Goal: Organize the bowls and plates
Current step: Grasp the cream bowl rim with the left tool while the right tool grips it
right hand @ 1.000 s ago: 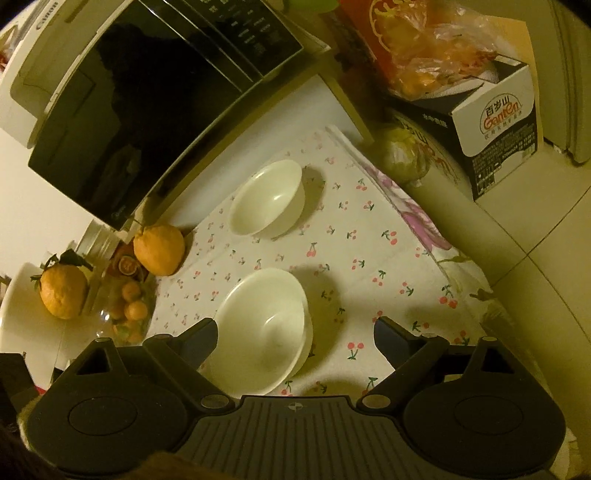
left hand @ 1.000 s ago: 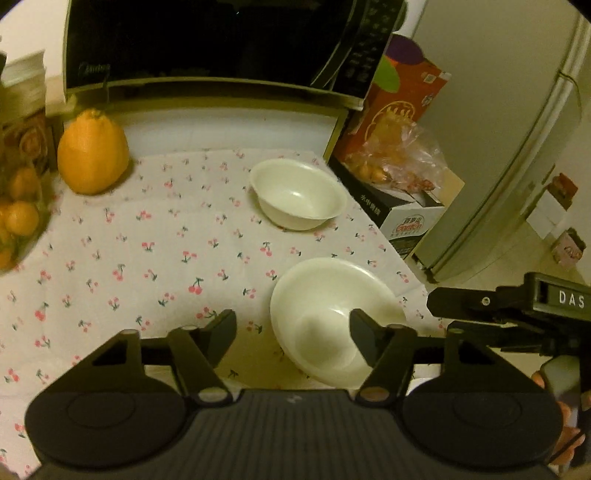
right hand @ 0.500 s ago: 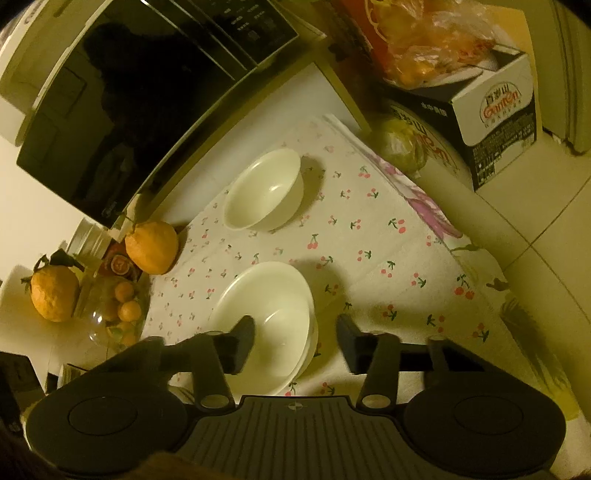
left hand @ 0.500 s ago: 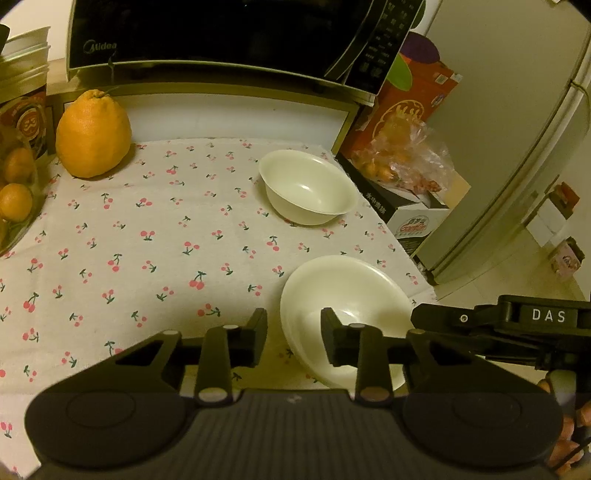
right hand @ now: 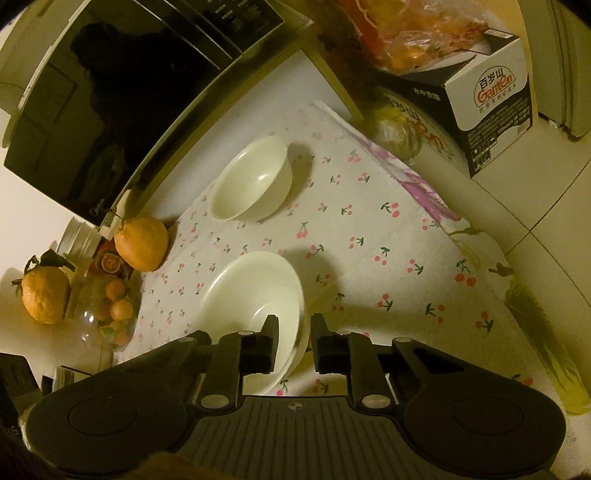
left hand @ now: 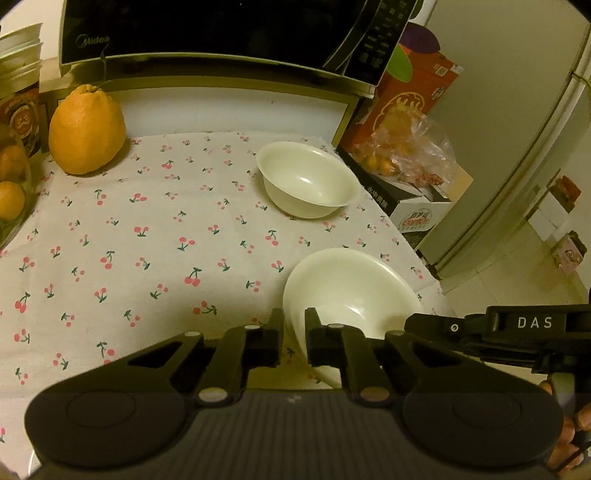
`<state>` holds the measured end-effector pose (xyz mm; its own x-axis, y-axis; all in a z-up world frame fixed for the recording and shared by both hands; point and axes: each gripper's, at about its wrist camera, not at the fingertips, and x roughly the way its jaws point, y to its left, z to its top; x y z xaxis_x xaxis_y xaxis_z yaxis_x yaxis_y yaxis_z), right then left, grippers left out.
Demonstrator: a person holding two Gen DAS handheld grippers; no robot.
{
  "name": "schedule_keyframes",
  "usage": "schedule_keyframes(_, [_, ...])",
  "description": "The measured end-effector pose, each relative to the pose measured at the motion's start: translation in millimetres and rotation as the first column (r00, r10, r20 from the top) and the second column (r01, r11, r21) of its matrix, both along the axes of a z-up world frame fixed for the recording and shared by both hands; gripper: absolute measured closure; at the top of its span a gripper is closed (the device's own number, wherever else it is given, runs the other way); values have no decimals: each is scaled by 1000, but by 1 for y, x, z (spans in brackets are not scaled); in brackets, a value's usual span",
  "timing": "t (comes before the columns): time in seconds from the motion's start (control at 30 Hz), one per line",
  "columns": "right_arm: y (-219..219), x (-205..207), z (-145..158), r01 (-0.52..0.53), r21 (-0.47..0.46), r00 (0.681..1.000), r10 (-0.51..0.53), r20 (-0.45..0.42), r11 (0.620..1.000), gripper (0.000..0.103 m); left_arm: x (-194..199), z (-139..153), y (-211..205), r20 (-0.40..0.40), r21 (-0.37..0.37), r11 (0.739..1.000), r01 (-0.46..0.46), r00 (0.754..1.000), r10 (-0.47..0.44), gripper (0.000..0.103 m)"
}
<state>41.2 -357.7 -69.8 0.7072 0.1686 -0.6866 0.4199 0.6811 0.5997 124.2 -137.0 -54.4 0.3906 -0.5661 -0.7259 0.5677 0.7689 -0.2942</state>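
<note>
A white deep plate [left hand: 351,291] lies near the front right of the cherry-print tablecloth [left hand: 147,240]; the right wrist view shows it as a stack of plates [right hand: 251,291]. My left gripper [left hand: 294,325] is shut on its left rim. My right gripper [right hand: 293,332] is shut on its right rim; its body shows in the left wrist view [left hand: 517,332]. A white bowl [left hand: 306,181] stands upright farther back near the microwave, and also shows in the right wrist view [right hand: 251,181].
A black microwave [left hand: 221,33] stands at the back. A big orange citrus fruit [left hand: 86,129] sits back left, by a glass bowl of small oranges [right hand: 110,310]. A water carton box [right hand: 487,107] and bagged fruit [left hand: 402,155] sit on the floor past the table's right edge.
Both grippers went from wide open to shut on opposite rims of the near plate. The left gripper moved slightly forward and right.
</note>
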Motion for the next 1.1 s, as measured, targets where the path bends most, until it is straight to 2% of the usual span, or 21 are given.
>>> schedule_keyframes(0.43, [1,-15,32,-25,-20,995,27,100,999,88,-16,23,11,36,-59,998,-5,999,7,93])
schedule_keyframes(0.6, [5,-30,44,-52,-80,996,58,74,995,87,-36,30,14,33,-82,997,6,999,-4,93])
schedule_keyframes(0.73, [6,-46,50,-74,-90,995,80,65,993,87,-53,39,15,64,-75,996,43,997,-38,93])
schedule_keyframes(0.87, [10,-58,59,-90,-136,992,101,79,987,87,-68,45,19,79,-77,994,72,995,-66,93])
schedule_keyframes(1.1, [17,-72,66,-125,-175,989,136,54,977,86,-89,48,24,82,-62,993,96,992,-91,92])
